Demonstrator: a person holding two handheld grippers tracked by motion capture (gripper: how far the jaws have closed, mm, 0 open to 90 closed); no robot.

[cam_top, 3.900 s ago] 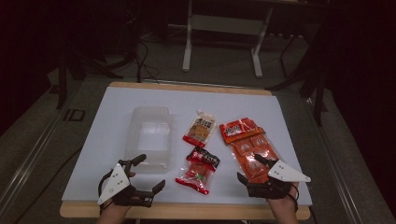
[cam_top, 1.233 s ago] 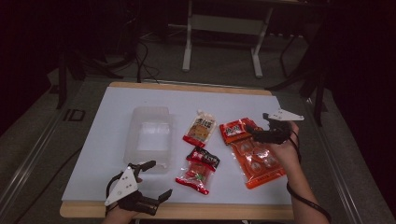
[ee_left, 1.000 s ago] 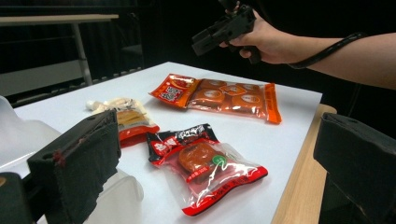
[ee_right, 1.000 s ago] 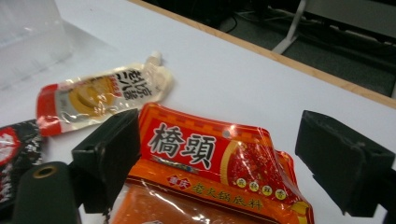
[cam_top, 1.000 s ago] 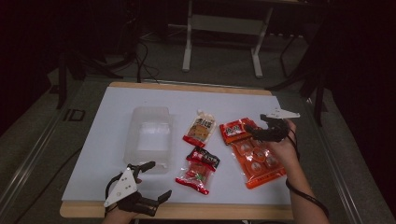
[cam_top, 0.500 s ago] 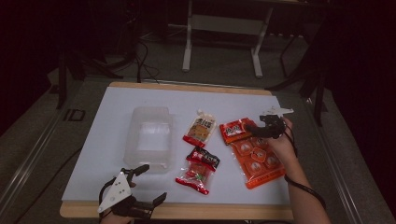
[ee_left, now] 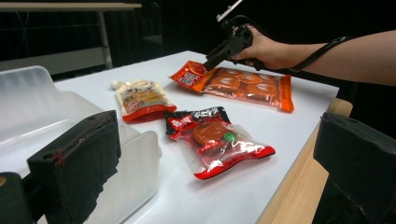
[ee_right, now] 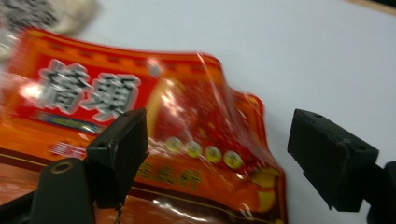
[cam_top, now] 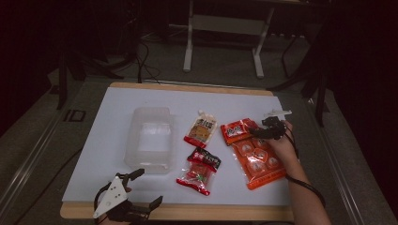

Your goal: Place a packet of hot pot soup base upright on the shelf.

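Here, spread right tongs (ee_right: 217,158) straddle the orange packet (ee_right: 187,154) printed with Chinese characters.

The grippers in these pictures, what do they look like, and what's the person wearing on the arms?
Both are black pistol-like tools. The left gripper carries a pale grey three-cornered plate on top, with dark curved jaws. Its own view shows blocky black pads, one with a small red mark. The right gripper has a similar pale plate, and a thin black cable trails along the forearm. The forearms are bare, with no sleeves visible.
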